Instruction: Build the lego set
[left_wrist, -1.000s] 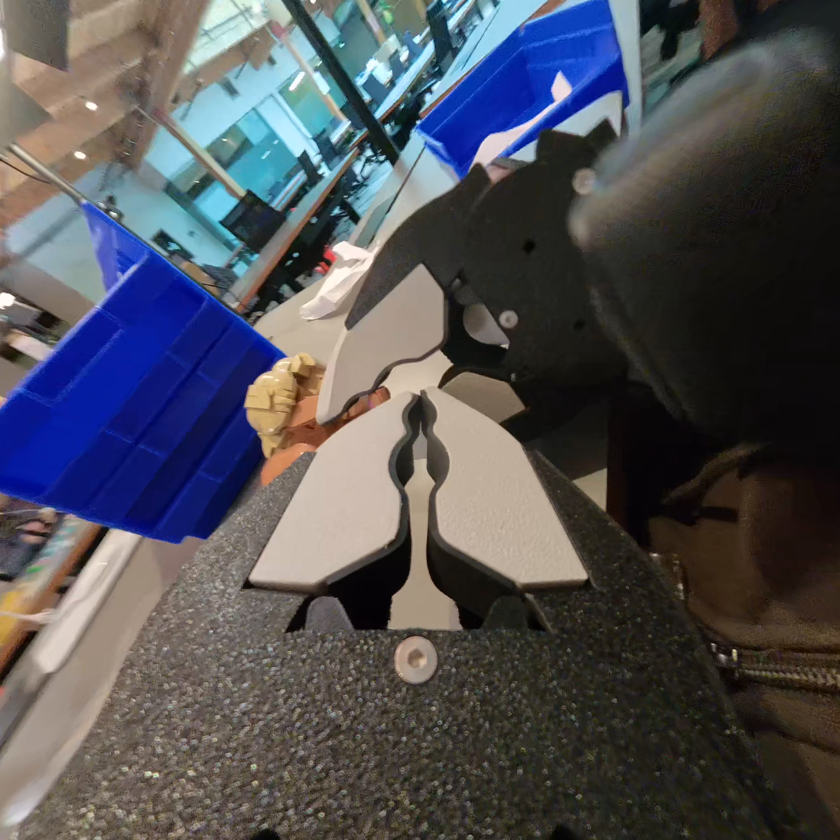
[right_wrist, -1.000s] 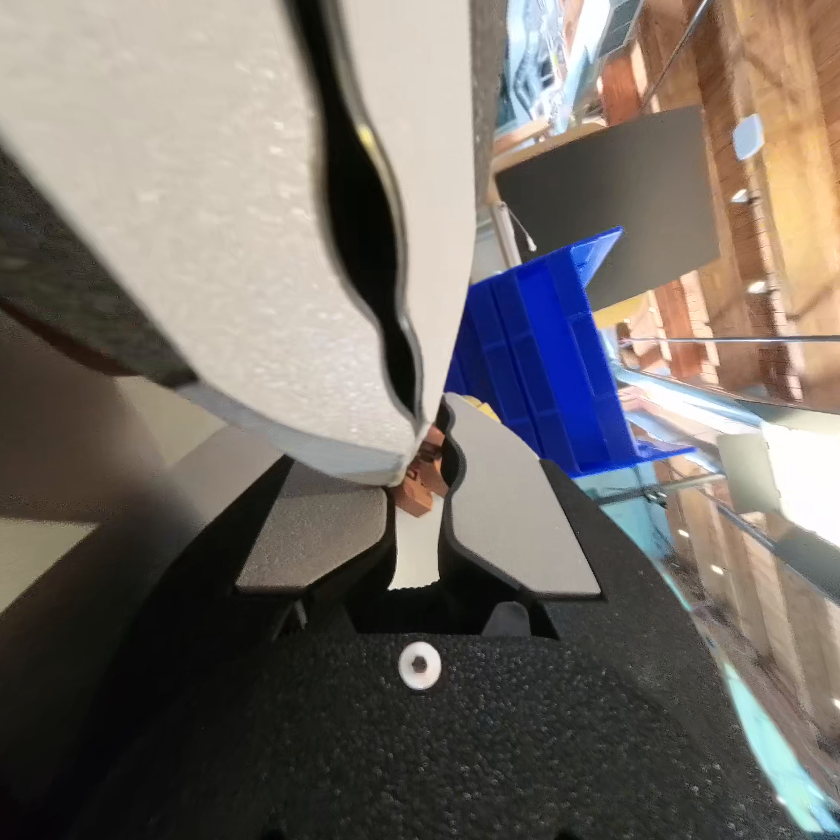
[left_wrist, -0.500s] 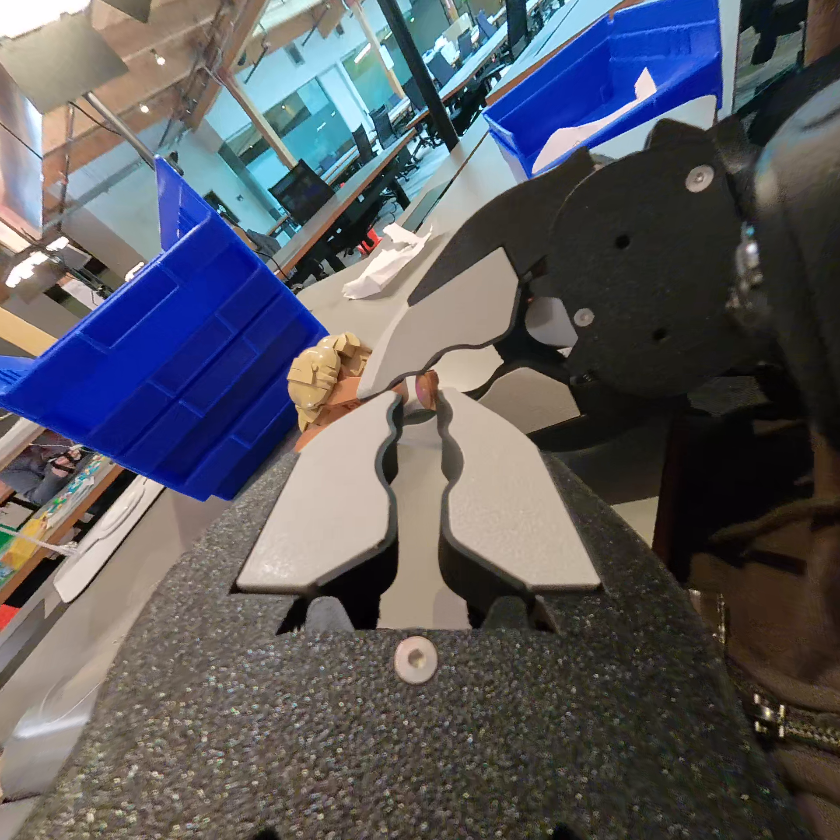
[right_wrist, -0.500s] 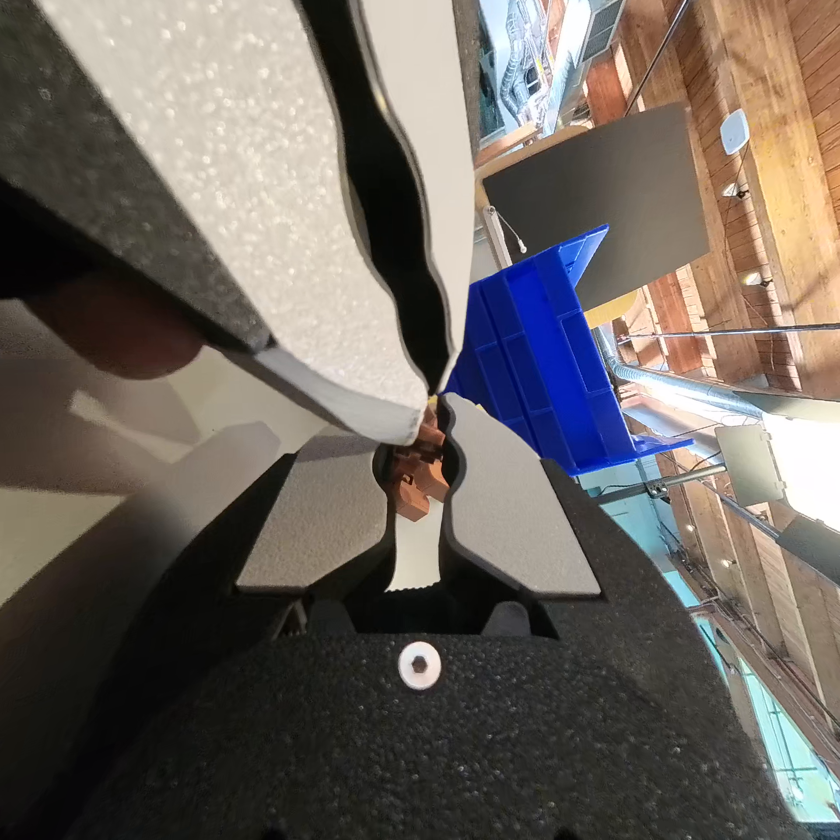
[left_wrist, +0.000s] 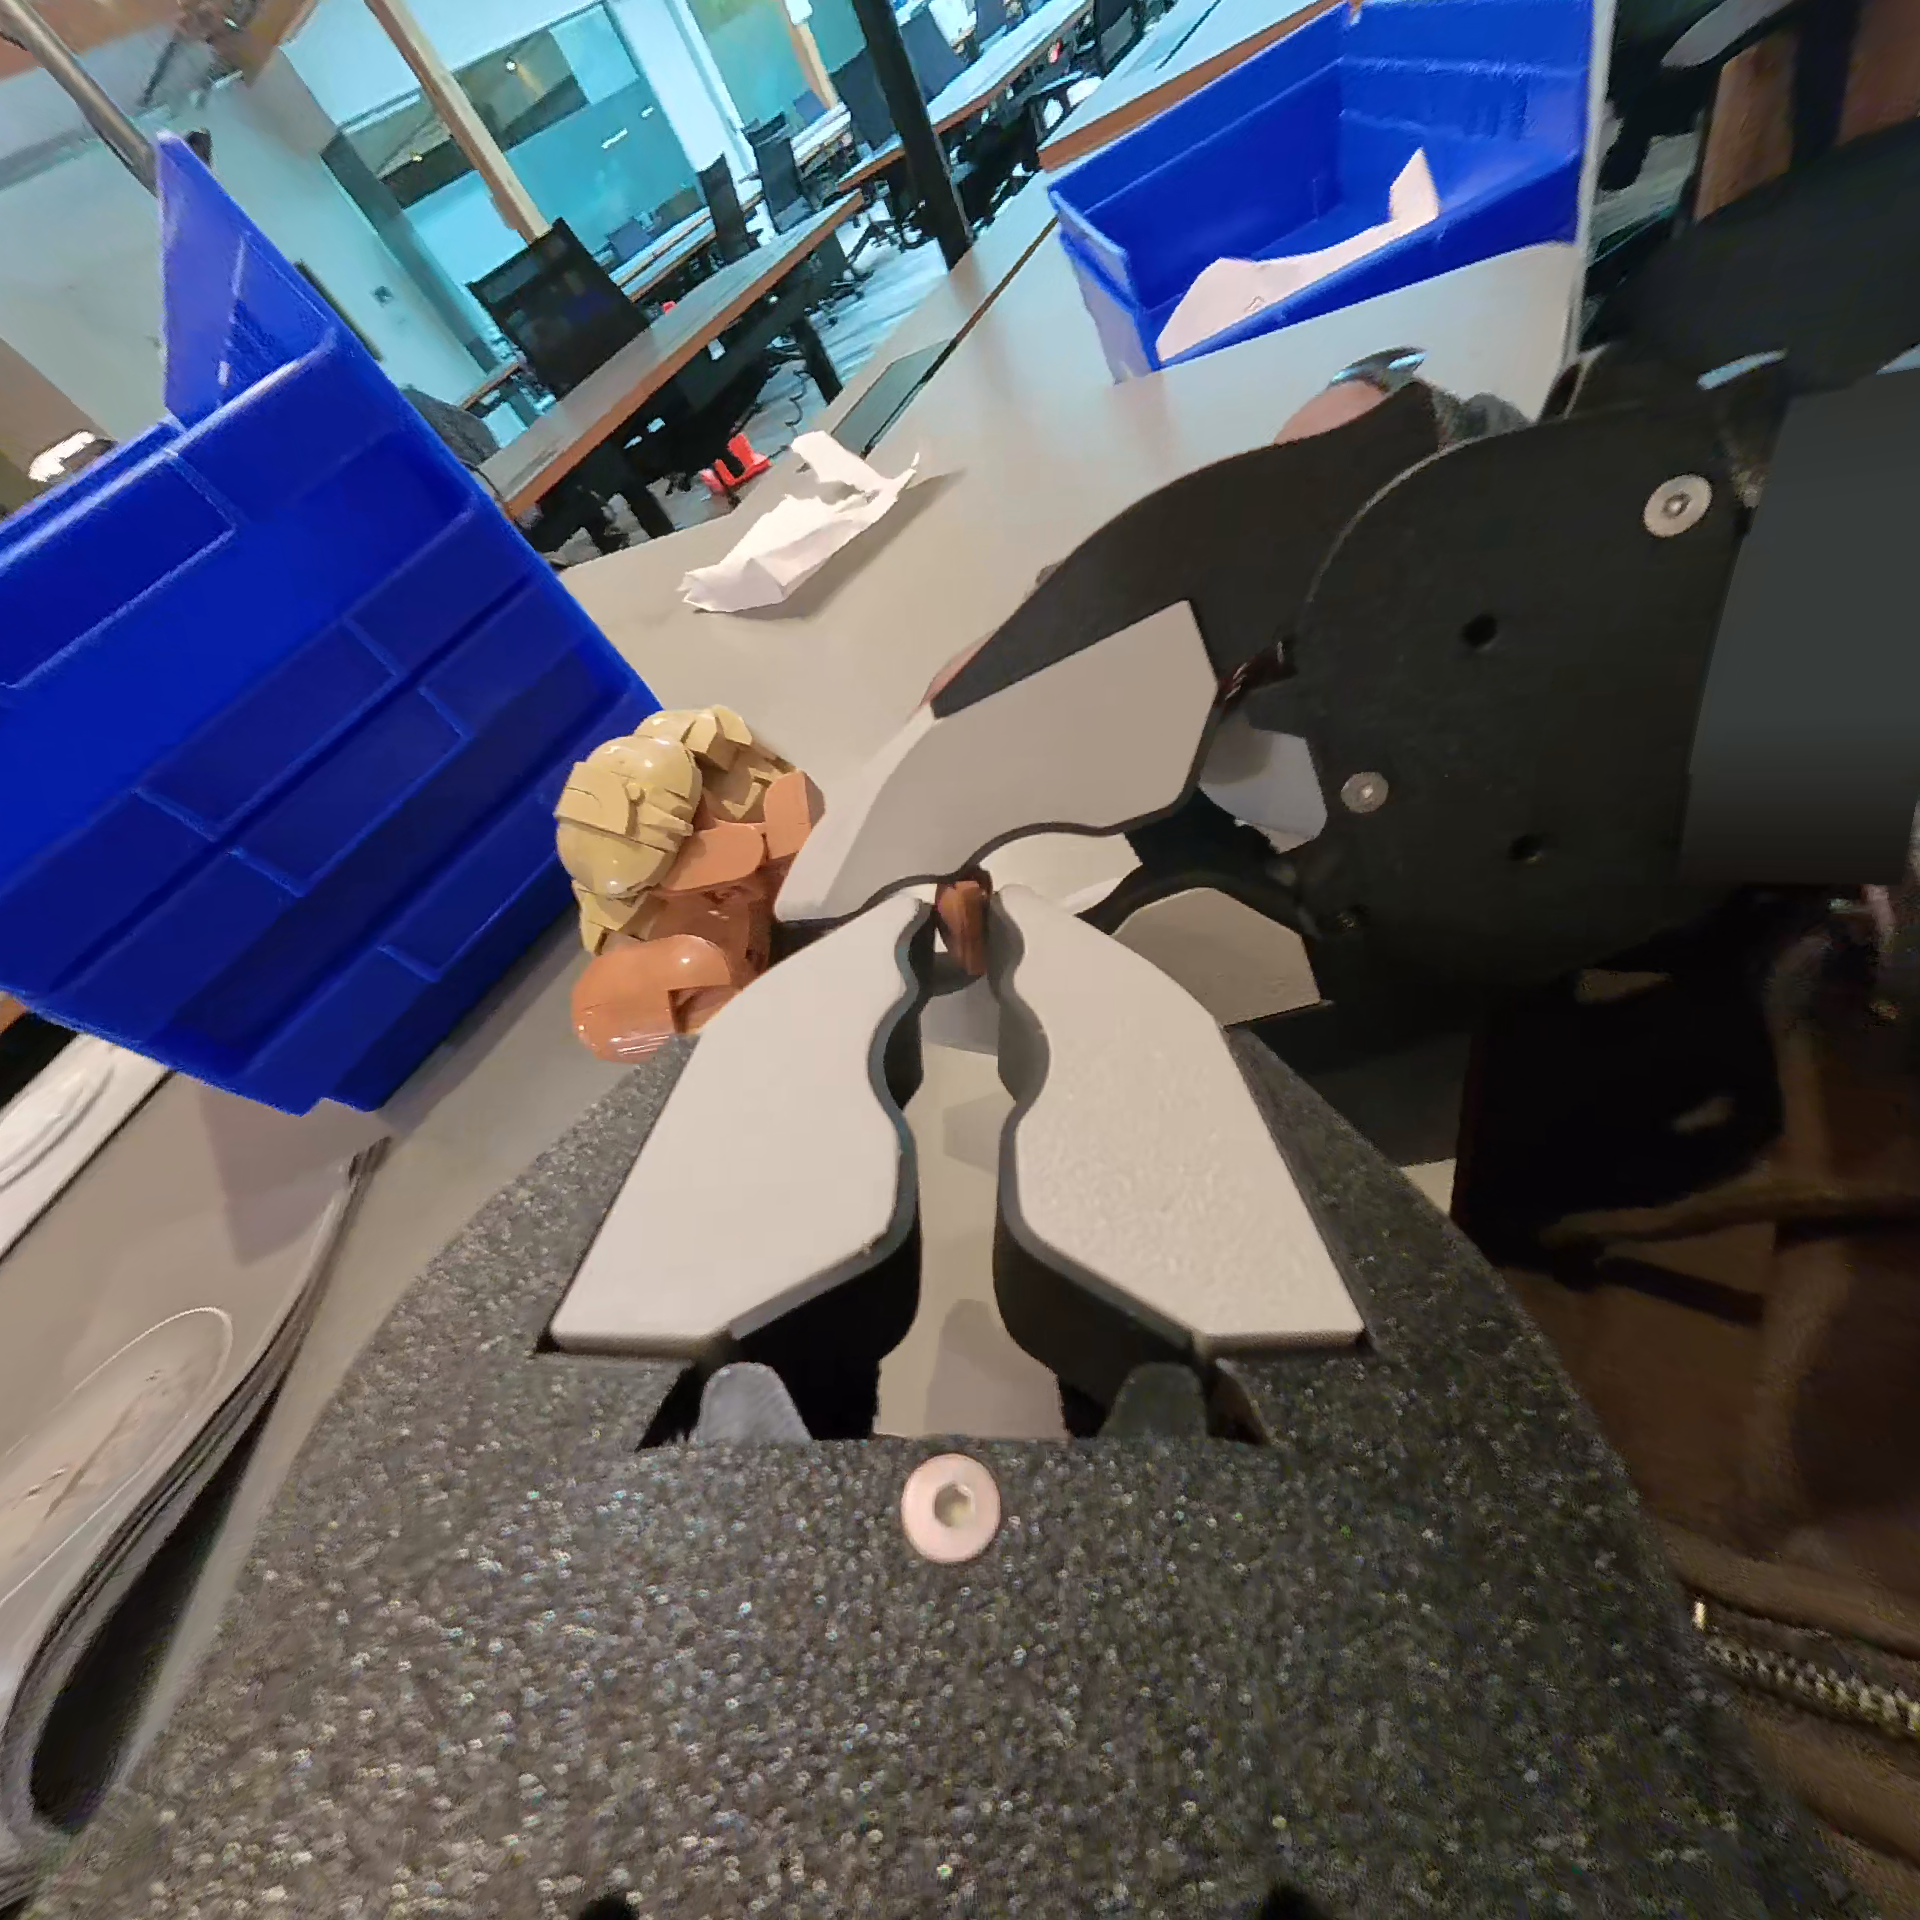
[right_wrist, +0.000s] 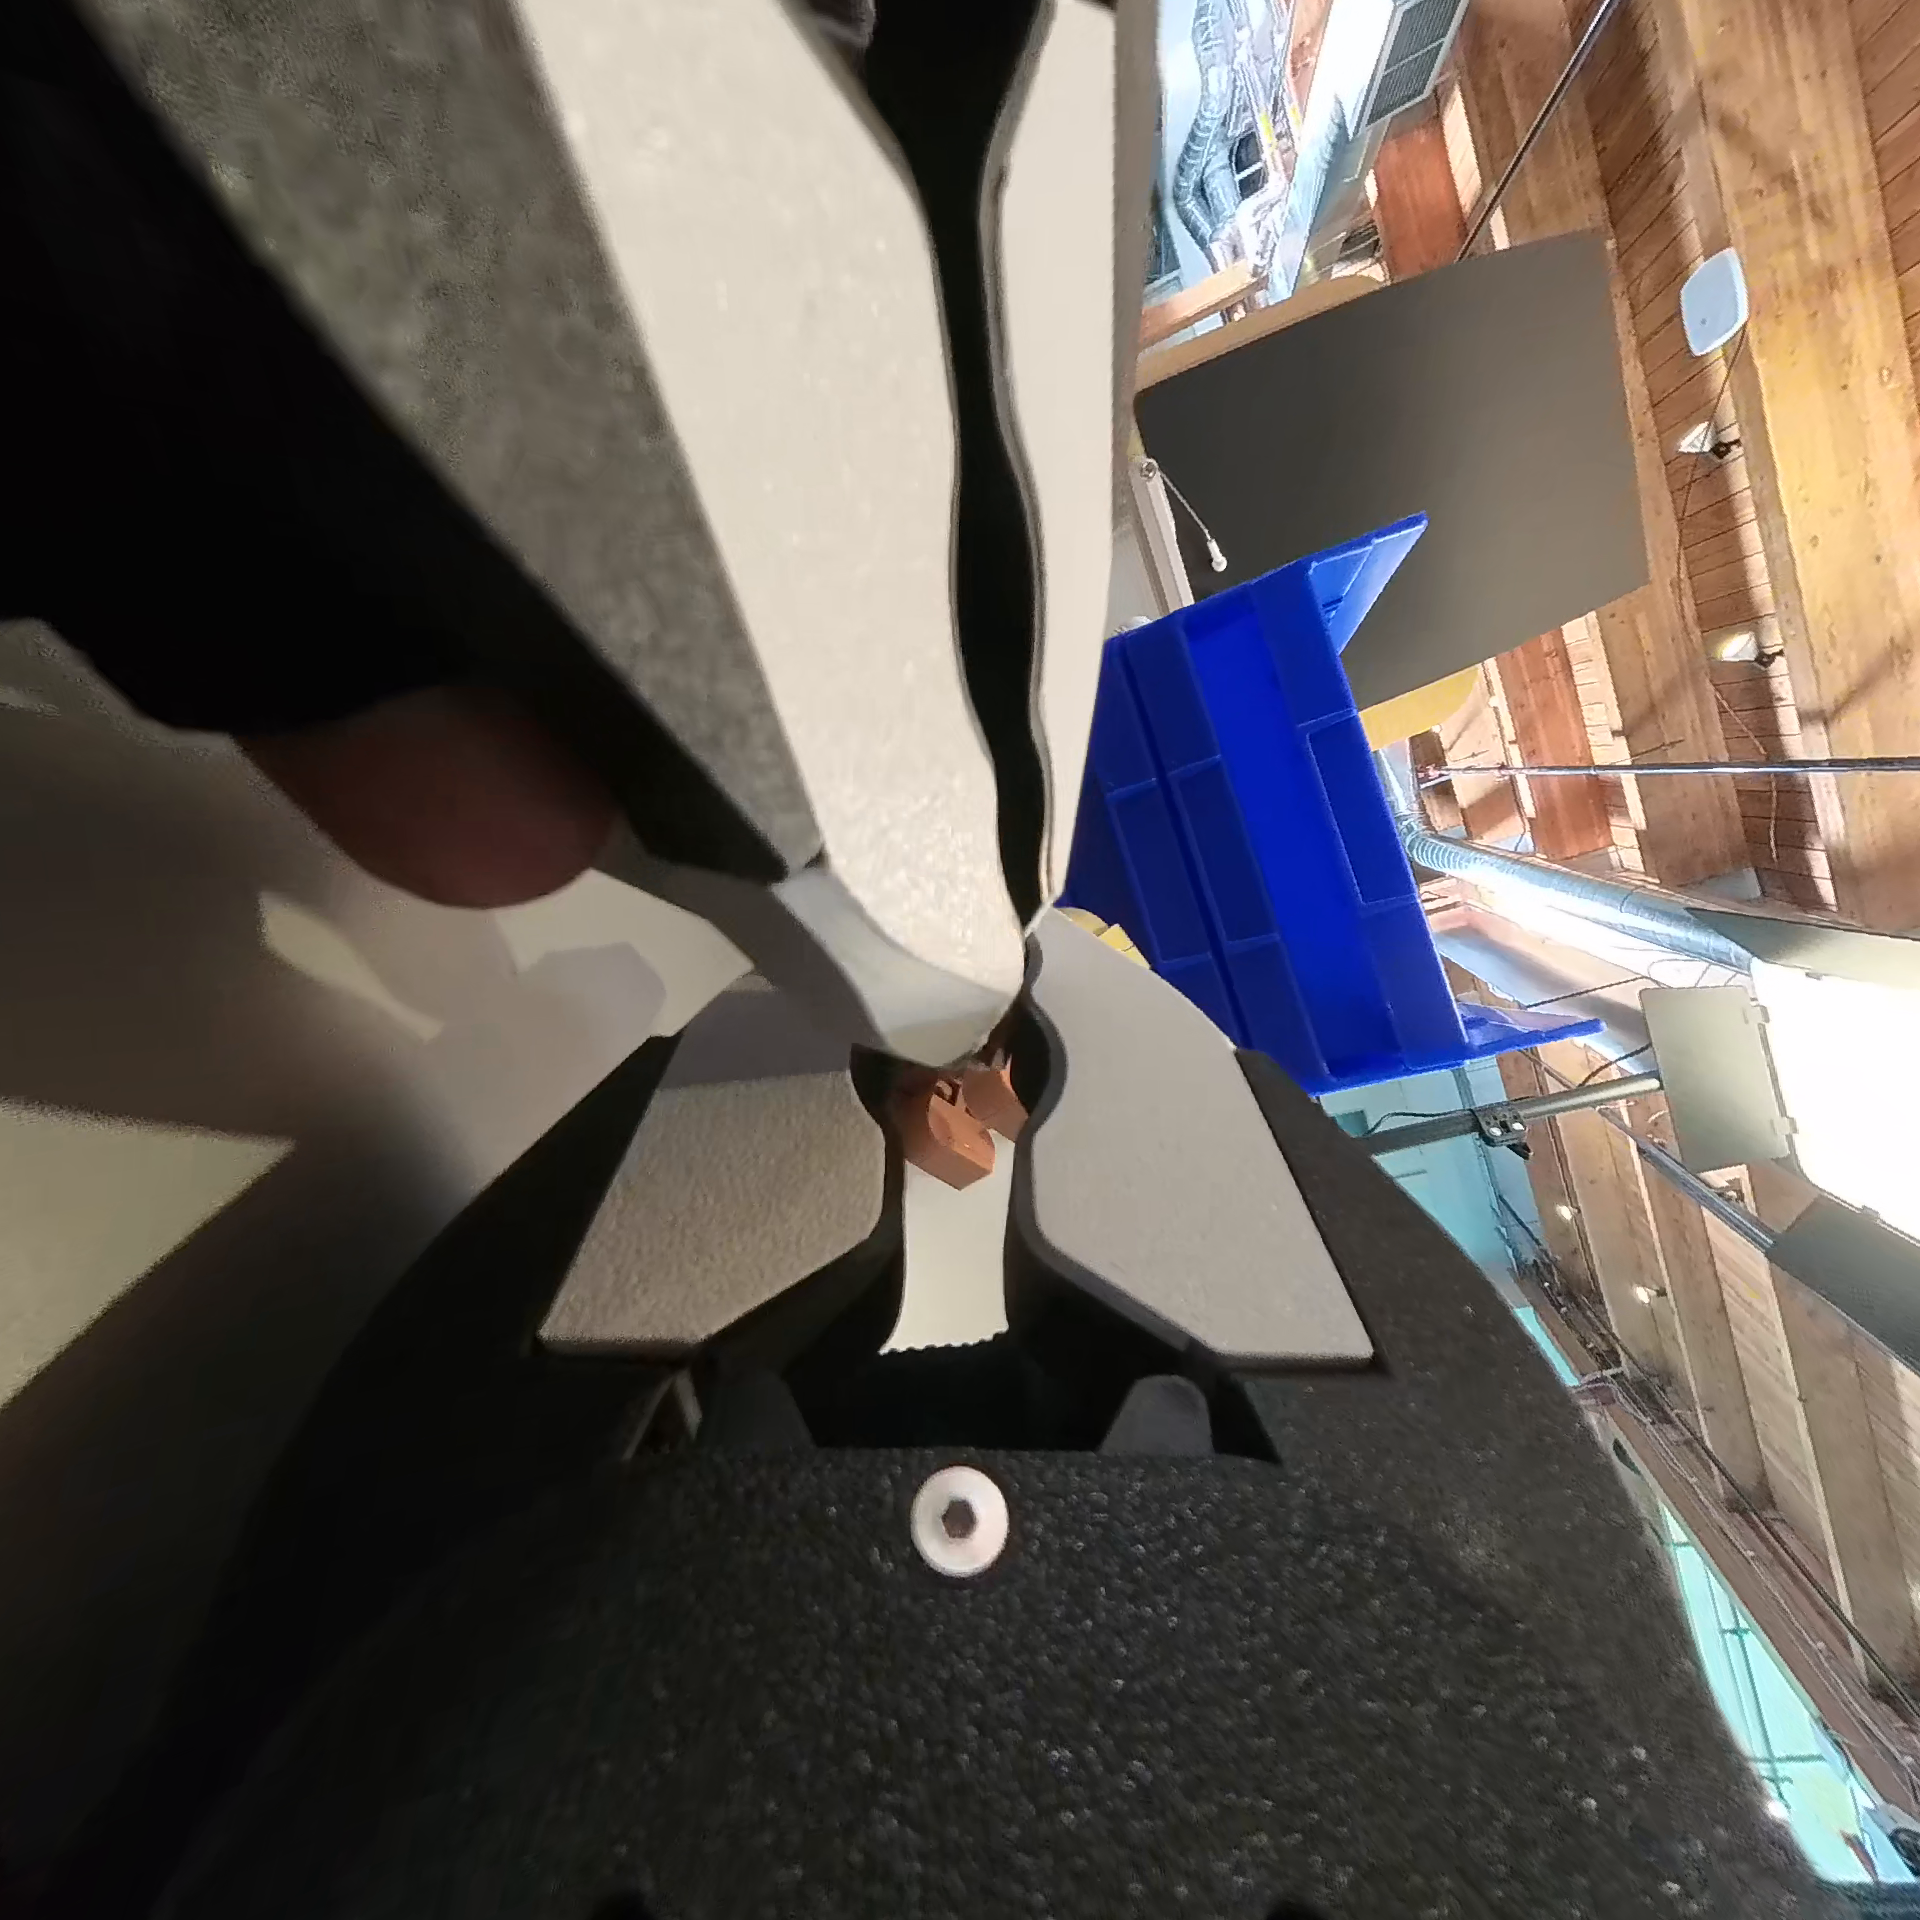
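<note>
My left gripper has its tips closed on a small brown lego piece. My right gripper meets it from the right, nose to nose, and is shut on the same small brown piece. In the left wrist view the right gripper's fingers lie across my left tips. In the right wrist view the left gripper's fingers come down from the top and hide one right fingertip. A tan and brown lego build stands on the grey table, just left of the tips.
A blue bin stands tilted close on the left, also in the right wrist view. A second blue bin with paper is far right. Crumpled white paper lies beyond. Grey sheets are stacked near left. A person's fingertip and dark sleeve are close. Only a small space, under 4 cm, lies between the two pairs of fingers.
My left gripper's tips were touching; they have parted and now sit around the brown piece held by the right gripper. Both views have tilted and the lego build shows more fully.
</note>
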